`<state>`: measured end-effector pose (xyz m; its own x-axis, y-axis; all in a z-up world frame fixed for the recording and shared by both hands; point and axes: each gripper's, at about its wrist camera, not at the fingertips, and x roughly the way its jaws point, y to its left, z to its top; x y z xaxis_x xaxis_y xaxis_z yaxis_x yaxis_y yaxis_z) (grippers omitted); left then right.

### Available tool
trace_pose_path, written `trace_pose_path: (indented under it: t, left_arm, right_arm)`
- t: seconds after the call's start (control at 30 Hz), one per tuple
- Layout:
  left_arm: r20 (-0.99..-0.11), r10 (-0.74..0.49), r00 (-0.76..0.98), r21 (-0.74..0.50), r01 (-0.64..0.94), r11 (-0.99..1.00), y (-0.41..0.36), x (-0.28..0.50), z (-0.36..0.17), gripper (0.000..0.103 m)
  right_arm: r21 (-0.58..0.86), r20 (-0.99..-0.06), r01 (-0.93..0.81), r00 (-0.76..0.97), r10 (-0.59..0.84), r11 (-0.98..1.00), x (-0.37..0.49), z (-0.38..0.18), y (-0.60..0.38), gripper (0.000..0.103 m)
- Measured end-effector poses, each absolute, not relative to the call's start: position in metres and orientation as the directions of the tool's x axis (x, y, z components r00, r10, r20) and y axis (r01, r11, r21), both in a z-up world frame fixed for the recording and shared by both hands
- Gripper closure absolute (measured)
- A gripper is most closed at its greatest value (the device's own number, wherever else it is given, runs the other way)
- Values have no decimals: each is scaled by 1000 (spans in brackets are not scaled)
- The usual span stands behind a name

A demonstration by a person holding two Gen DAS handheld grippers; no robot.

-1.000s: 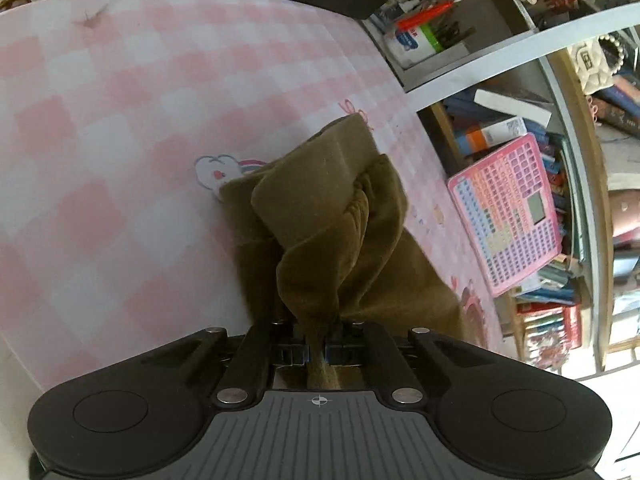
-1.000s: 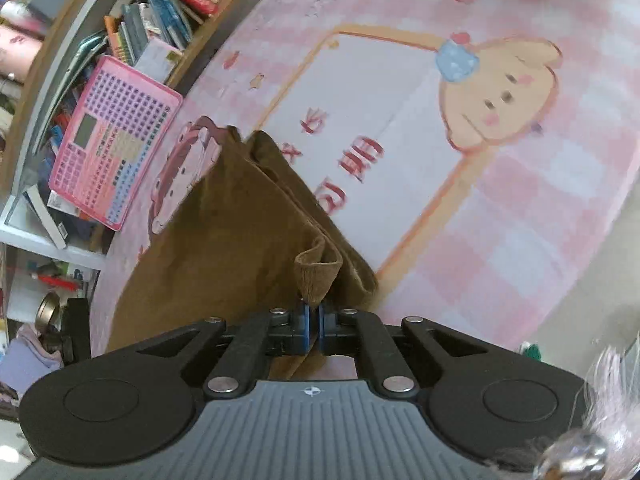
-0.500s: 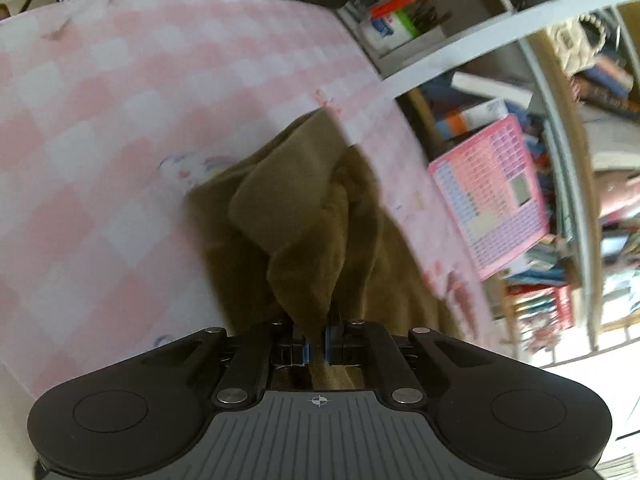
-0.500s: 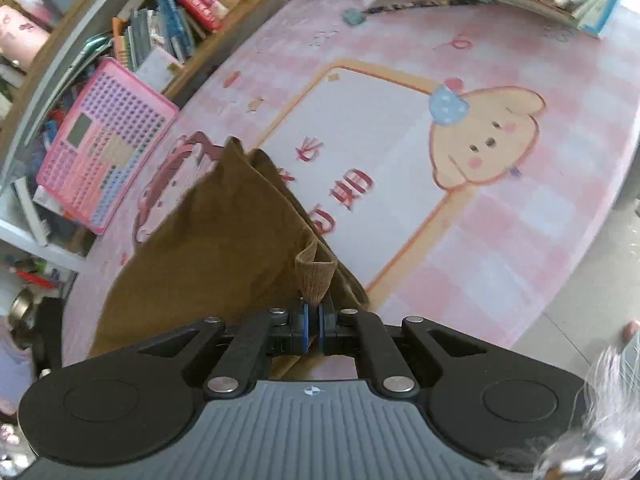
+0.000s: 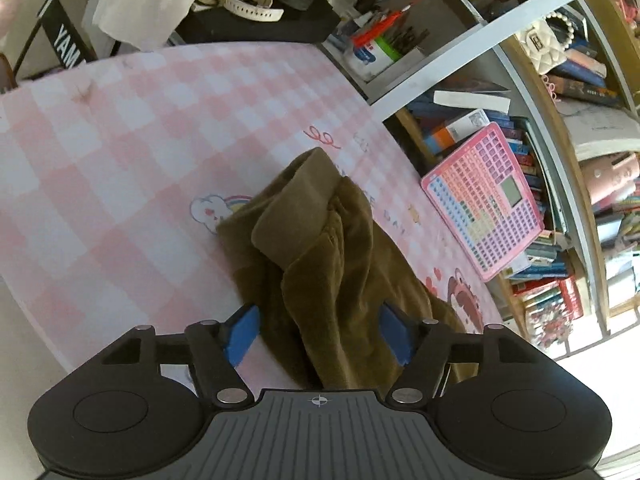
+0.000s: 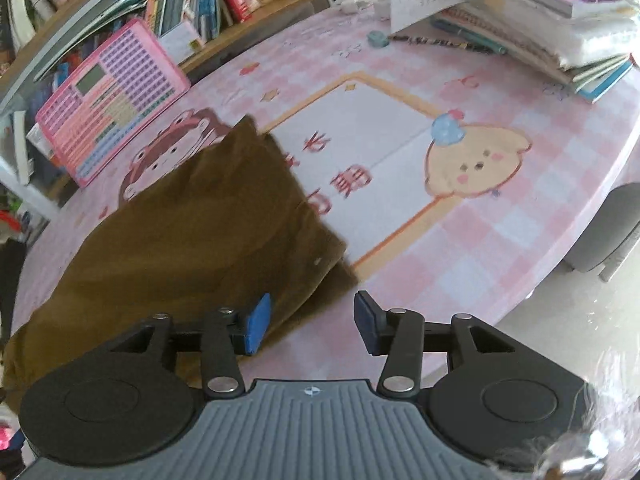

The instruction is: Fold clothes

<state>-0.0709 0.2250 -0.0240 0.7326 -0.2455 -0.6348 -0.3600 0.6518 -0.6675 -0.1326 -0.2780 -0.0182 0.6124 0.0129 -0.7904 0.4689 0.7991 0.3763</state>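
An olive-brown garment (image 5: 320, 264) lies bunched on the pink checked table cover (image 5: 120, 152), one ribbed cuff end rolled toward the far side. My left gripper (image 5: 320, 332) is open, its blue pads either side of the near folds without pinching them. In the right wrist view the same garment (image 6: 192, 232) lies flatter, folded over itself, its corner near the printed cartoon panel. My right gripper (image 6: 310, 326) is open just off the garment's near right edge; its left pad (image 6: 256, 322) overlaps the cloth, and the right pad is over bare cover.
A pink toy keyboard (image 5: 484, 200) (image 6: 108, 92) leans against bookshelves at the table's far edge. A stack of books and papers (image 6: 540, 12) sits on the table's far right. A pen box and clutter (image 5: 372, 44) lie beyond the far edge. A grey stool (image 6: 608, 232) stands beside the table.
Both grippers were shut on folds of the garment; both have now opened and let go. The cloth has dropped onto the table and lies flatter at the right side.
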Motion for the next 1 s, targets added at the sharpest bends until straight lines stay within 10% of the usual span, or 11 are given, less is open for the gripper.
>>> trace_pose_path:
  t: [0.37,0.47,0.53,0.67,0.83,1.0]
  left_arm:
    - [-610,-283,740,-772,-474,423,237,-66,-53,28]
    - [-643,-265,719,-750,-519,411,232,-53,-56,40]
    - [-671,-251,698,-727,-552,408,227,-43,-59,89]
    - [-616,-261,744,-767,-490,414,213,-24,-41,93]
    - [-467,-303,831,-852,-331,406,197,-14,-1,94]
    - [-490,-288,823,-840,-357,409,202,-32,-17,94]
  right_arm:
    - [571,-762,540,629,155,618,-122,-32,-296,60]
    - [622,-752,582,630,194,524,-114,-40,-308,82]
    - [642,-747,598,629,216,480,-108,-46,-314,96]
    - [676,-715,563,658,237,475,-83,-42,-327,99]
    - [763,-452,233,859,241,603,-63,47,-332,100]
    - [659,-589,313,780,211,684,-78,19,-334,100]
